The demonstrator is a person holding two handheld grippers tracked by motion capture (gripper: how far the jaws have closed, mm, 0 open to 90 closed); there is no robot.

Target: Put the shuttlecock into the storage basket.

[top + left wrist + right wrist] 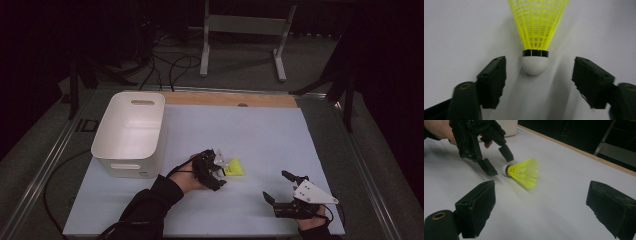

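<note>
pointing cork-first at left gripper (496,165): shuttlecock (522,172)

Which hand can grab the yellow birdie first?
Probably the left. The left gripper already has its jaws on either side of the shuttlecock's white cork, not yet touching. The right gripper sits apart, open, near the table's front edge.

The high view is dim, the room behind black; only the table (260,135) catches light. Both gripper views are brighter, with soft shadows on the mat. The near jaws are out of focus, the shuttlecock (537,30) slightly blurred.
</note>
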